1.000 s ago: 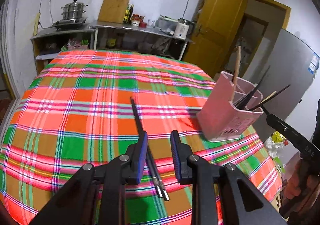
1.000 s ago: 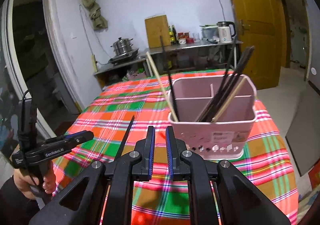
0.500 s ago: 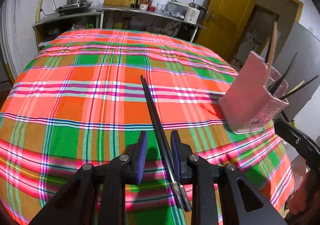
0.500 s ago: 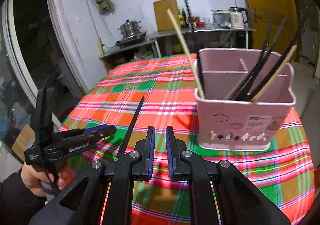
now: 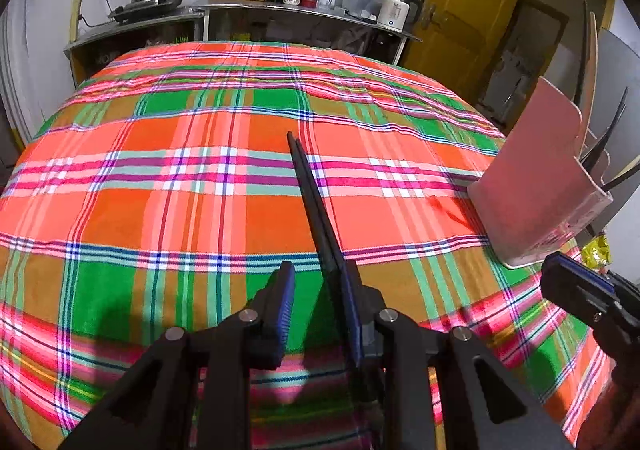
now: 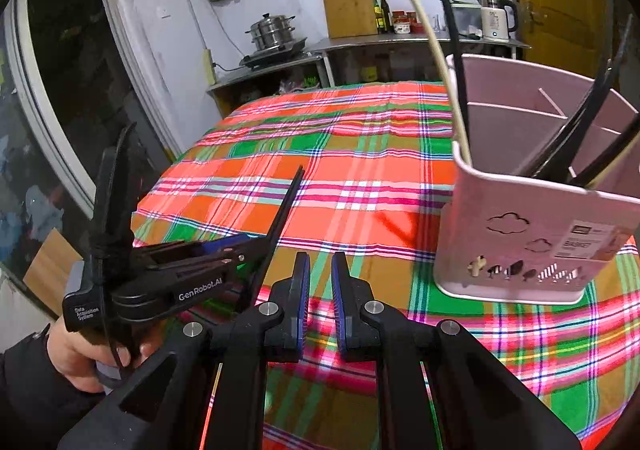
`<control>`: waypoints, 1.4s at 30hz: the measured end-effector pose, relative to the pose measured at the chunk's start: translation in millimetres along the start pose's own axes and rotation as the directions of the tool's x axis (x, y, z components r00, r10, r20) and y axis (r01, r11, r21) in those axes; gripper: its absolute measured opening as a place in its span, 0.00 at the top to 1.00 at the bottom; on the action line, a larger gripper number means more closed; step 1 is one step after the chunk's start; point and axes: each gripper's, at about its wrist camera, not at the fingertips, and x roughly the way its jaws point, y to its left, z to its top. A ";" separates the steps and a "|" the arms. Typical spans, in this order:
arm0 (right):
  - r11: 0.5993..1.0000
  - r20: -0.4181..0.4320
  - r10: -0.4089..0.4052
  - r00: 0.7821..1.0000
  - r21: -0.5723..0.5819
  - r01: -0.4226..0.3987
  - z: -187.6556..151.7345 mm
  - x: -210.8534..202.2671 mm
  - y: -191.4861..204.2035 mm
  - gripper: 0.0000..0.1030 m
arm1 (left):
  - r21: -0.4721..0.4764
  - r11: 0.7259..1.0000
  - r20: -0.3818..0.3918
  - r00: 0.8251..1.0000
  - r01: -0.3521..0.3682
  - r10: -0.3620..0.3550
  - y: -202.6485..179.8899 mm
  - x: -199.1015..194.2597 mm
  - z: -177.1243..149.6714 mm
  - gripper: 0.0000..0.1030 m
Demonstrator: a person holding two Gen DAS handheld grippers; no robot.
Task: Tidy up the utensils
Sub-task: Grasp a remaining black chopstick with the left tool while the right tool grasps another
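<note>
A pair of black chopsticks (image 5: 310,193) lies on the plaid tablecloth (image 5: 160,177), pointing away from me. My left gripper (image 5: 319,282) is low over their near end, its jaws apart, with the sticks between them close to the right pad (image 5: 354,306); no squeeze shows. In the right wrist view the left gripper (image 6: 248,246) sits across those chopsticks (image 6: 286,205). My right gripper (image 6: 321,270) hovers beside it with a narrow empty gap between its pads. A pink utensil holder (image 6: 532,217) stands to the right with several dark chopsticks and a pale one inside.
The pink holder (image 5: 532,185) stands near the table's right edge, and the right gripper (image 5: 560,278) shows below it. A person's hand (image 6: 80,354) grips the left tool. Behind the table a counter (image 5: 280,9) carries a steel pot, cutting board, bottles and kettle. A yellow door stands at back right.
Both grippers have come down and forward toward the table. The left gripper's fingers now straddle the chopsticks' near end. The holder looms larger in the right view.
</note>
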 end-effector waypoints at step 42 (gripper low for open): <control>0.999 -0.182 0.008 0.983 -0.037 -0.015 41.8 135.6 38.6 0.89 | -0.006 0.996 -0.027 0.996 -0.084 0.084 65.0 2.7 24.9 0.83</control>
